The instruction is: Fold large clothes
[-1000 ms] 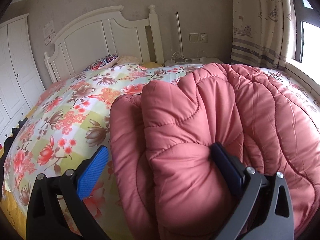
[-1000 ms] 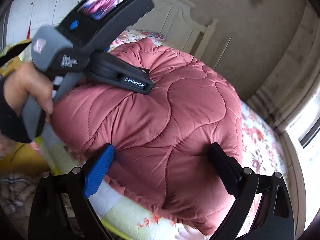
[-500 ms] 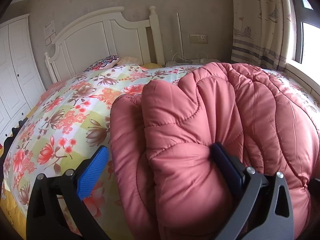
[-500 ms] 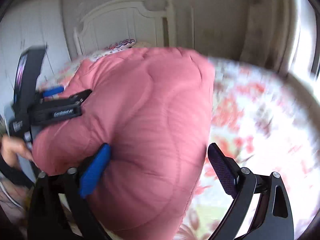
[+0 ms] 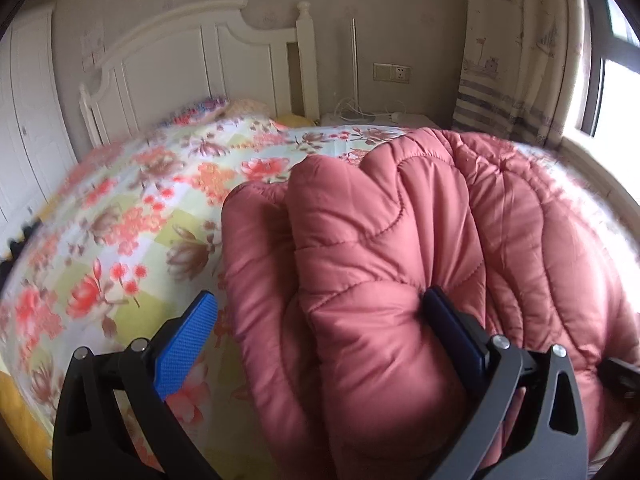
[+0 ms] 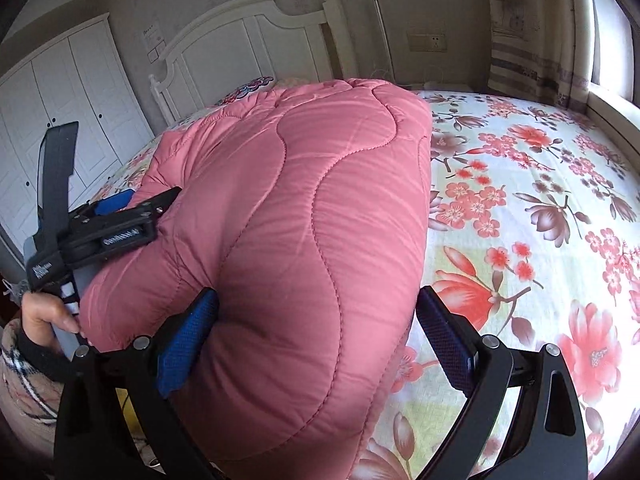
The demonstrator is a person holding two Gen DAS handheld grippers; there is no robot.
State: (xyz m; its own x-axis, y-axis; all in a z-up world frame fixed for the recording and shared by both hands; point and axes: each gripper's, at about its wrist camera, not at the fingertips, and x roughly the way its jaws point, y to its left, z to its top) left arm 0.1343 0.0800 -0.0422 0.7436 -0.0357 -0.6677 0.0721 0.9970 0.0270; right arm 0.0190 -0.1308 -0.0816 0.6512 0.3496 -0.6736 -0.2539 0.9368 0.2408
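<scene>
The pink quilted coat (image 6: pixel 304 240) lies bunched on the floral bed (image 6: pixel 540 200). Both the left gripper (image 5: pixel 320 332) and right gripper (image 6: pixel 316 332) stand wide, straddling thick padding unclamped. Closing on such bulk risks slipping, so the fold may spring apart

your quilted coat (image 5: pixel 400 260) lies on the bed (image 5: pixel 120 240), bunched toward its foot end, with bare bedspread to its left in the left wrist view and to its right in the right wrist view. behind the bed stands the headboard (image 5: pixel 192 52) against the wall, with pillows (image 5: pixel 224 106) at its base. left of the headboard is the wardrobe (image 6: pixel 60 112). right of the headboard a wall socket (image 5: pixel 392 73) sits above a bedside stand (image 5: pixel 376 120) (cables lie on it), and further right hangs the curtain (image 5: pixel 516 52) beside the window (image 5: pixel 616 100). your left hand-held gripper (image 5: pixel 320 328) straddles the coat's near left fold; your right hand-held gripper (image 6: pixel 316 328) straddles its near right end.
</scene>
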